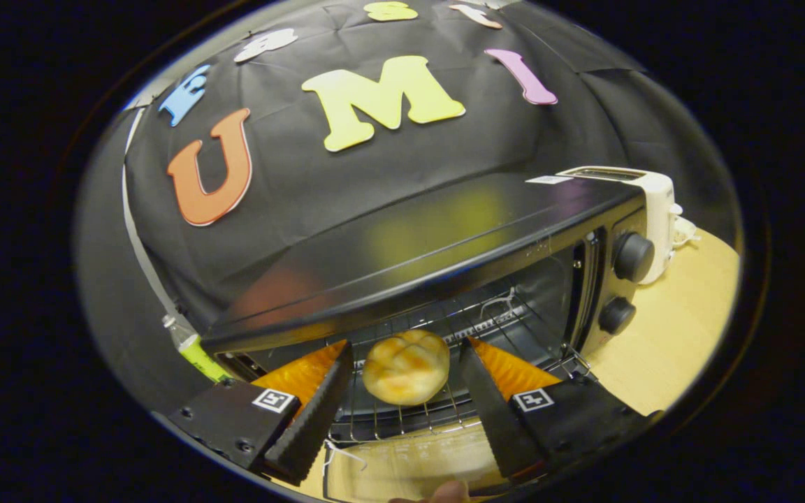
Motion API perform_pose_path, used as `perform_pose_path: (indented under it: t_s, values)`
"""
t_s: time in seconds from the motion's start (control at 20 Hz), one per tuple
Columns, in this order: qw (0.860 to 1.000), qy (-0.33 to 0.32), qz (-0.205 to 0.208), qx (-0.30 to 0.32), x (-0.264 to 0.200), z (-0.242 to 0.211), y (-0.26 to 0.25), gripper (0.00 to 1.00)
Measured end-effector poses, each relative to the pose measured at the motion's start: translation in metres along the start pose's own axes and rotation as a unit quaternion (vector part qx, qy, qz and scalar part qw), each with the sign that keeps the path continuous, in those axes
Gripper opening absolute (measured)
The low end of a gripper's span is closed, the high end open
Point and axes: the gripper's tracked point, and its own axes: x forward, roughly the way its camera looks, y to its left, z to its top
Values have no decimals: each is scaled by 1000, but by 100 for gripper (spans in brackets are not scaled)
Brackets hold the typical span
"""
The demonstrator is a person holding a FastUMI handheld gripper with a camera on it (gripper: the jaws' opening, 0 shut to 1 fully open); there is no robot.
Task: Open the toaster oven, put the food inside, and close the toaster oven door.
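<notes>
The black toaster oven (444, 230) stands on the table with its door (402, 464) folded down flat toward me. A round golden bread roll (406, 367) lies on the wire rack (500, 318) at the mouth of the oven. My gripper (408, 353) is open. Its two black ridged fingers (318, 412) flank the roll on either side, each with a narrow gap to it, and their tips reach just inside the opening.
Two black knobs (632, 257) sit on the oven's right panel. A white pop-up toaster (654, 209) stands behind the oven's right end on the wooden table (675, 342). Left of the oven is a bottle with a green label (193, 349). A fingertip (444, 493) shows below the door.
</notes>
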Motion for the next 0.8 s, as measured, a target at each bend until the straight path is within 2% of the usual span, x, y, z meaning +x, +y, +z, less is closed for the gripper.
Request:
perform_pose_path:
  t_s: [0.25, 0.45, 0.7, 0.8]
  values:
    - [999, 17, 23, -39, -42, -7, 8, 99]
    - [994, 68, 53, -61, -94, -31, 17, 99]
    - [985, 84, 82, -123, -167, -41, 21, 99]
    - [982, 85, 80, -151, -183, -45, 11, 99]
